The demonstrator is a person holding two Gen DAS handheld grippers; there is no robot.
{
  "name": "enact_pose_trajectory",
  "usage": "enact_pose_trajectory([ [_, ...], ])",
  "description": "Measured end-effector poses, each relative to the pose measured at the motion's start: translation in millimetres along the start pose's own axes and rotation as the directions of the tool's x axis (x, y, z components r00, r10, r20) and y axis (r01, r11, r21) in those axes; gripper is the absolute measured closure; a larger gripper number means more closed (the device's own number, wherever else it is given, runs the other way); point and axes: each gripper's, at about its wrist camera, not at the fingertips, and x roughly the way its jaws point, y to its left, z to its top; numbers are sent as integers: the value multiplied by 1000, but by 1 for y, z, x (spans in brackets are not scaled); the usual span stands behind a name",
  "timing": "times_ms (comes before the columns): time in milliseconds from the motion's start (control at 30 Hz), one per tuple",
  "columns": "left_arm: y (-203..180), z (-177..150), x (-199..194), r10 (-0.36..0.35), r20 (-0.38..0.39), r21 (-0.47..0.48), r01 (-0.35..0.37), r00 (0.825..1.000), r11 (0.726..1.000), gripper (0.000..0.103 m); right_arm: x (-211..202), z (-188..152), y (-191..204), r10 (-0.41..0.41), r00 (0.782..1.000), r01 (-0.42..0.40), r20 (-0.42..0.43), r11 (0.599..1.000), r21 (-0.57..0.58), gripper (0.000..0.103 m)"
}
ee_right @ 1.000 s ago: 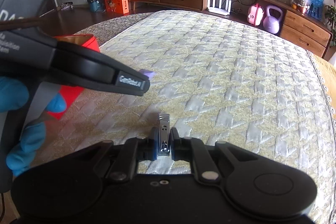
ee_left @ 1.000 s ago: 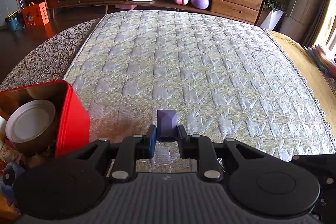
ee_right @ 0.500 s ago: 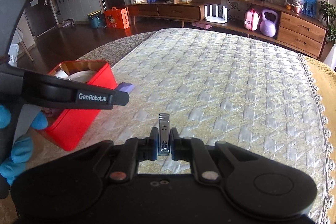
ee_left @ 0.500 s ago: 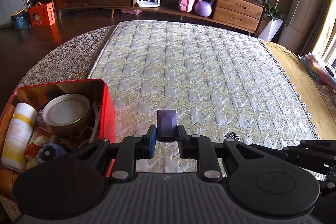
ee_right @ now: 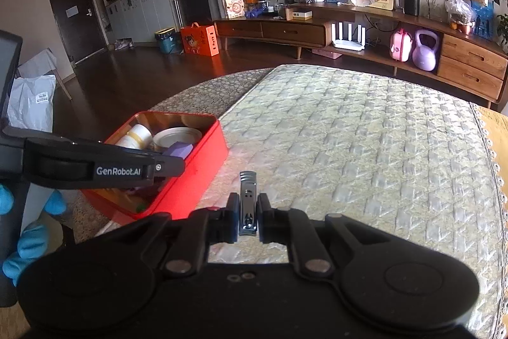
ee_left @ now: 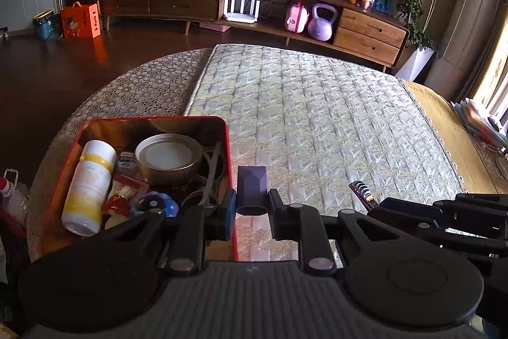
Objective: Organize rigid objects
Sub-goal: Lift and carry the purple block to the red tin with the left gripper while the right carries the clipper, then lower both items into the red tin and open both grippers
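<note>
My left gripper [ee_left: 252,205] is shut on a small purple block [ee_left: 251,188], held above the right rim of the red tin box [ee_left: 152,119]. The box holds a white and yellow bottle [ee_left: 89,183], a round metal tin [ee_left: 170,158] and several small items. My right gripper [ee_right: 248,212] is shut on a metal nail clipper [ee_right: 247,199], in the air over the quilted cover [ee_right: 365,142], to the right of the red box [ee_right: 190,193]. The right wrist view shows the left gripper [ee_right: 171,159] with the purple block [ee_right: 179,148] over the box. The nail clipper's tip [ee_left: 362,191] shows in the left wrist view.
The quilted cover [ee_left: 317,123] lies on a round patterned table [ee_left: 143,84]. Beyond it stands a wooden sideboard [ee_left: 368,27] with a purple kettlebell [ee_left: 322,26]. A hand in a blue glove [ee_right: 28,243] holds the left tool. Dark floor lies to the left.
Both grippers have risen with their loads. The left one moved left, from over the cover to above the red box's right rim, so the box's contents now show.
</note>
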Motion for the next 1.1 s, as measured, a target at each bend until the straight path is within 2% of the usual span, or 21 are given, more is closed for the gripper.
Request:
enact_pose_trajectory([
  [567,83,-6,-23,96,9,-69,-95,995,993,83,24,18,61,76,997,-77,-13,994,-77,93],
  [800,105,-9,-15,112,-11,-82,-113,994,990,83,44,24,78,98,994,-102,-42,991,-92,93],
  [1100,120,-5,4,115,-30,-84,-118,993,989,83,69,16,102,123,986,-139,-116,980,-143,93],
])
